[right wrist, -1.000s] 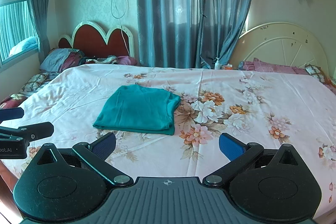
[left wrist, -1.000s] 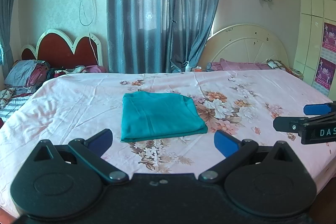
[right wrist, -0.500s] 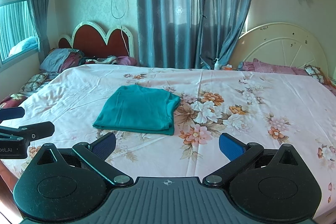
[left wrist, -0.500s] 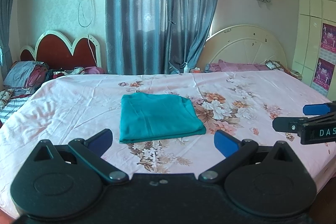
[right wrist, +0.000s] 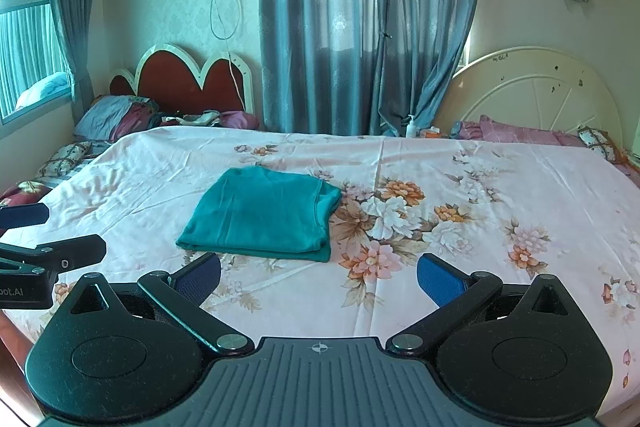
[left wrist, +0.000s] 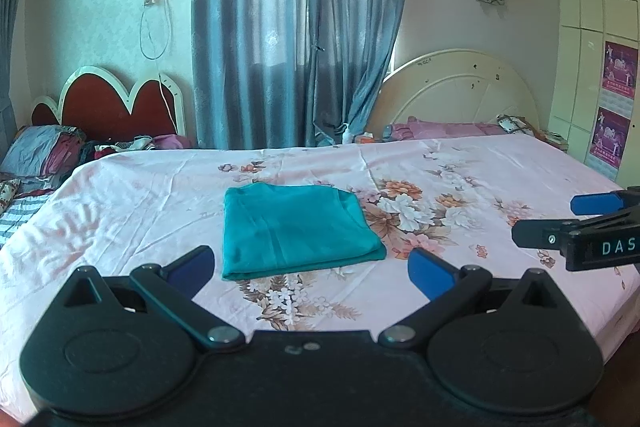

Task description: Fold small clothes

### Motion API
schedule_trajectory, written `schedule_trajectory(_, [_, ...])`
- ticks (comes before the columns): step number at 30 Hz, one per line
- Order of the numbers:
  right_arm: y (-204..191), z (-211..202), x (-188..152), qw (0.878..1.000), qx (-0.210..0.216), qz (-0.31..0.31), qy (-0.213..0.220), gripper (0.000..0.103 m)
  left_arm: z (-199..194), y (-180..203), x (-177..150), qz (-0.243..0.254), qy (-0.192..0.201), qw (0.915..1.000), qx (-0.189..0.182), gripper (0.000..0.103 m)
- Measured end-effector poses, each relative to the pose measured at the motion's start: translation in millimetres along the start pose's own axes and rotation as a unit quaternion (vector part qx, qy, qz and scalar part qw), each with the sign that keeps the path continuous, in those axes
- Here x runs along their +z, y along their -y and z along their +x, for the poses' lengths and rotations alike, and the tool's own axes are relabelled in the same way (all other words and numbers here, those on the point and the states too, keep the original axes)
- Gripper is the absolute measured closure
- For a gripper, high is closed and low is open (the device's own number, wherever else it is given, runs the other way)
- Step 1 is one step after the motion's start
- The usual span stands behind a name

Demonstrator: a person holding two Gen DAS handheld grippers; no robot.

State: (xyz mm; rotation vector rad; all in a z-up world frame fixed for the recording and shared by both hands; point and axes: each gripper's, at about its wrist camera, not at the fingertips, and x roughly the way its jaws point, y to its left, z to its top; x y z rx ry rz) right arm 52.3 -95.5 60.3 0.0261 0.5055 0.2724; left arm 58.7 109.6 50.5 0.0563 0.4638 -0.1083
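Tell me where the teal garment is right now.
The folded teal garment lies flat on the floral bedsheet, ahead of both open grippers, left of the big flower print; neither gripper touches it.

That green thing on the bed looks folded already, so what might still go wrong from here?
Two risks, both guesses. The teal garment lies folded on a soft, wrinkled floral sheet; pinching it there may catch the sheet too and drag the fold apart. Its layers look slightly offset at the near right corner, so lifting by one edge may let it unfold. The left gripper and right gripper are both open and short of it, nothing held.
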Motion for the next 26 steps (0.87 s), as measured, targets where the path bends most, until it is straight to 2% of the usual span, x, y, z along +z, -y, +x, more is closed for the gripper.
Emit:
schedule_trajectory(7, [-2.1,0.8,3.0,1.000,0.002,-0.002,0.003,0.000,0.7,-0.5,0.1,0.002,0.002,1.0000,0.002,0.000])
schedule_trajectory(14, [5.8,0.7,8.2,0.999,-0.014,0.017,0.023,0.000,2.4,-3.1,0.5,0.008,0.010,0.9999,0.004,0.000])
schedule_trajectory(26, [1.4,4.3,4.6,1.000,0.005,0.003,0.014,0.000,2.0,0.3,5.0,0.002,0.016,0.9998,0.011,0.000])
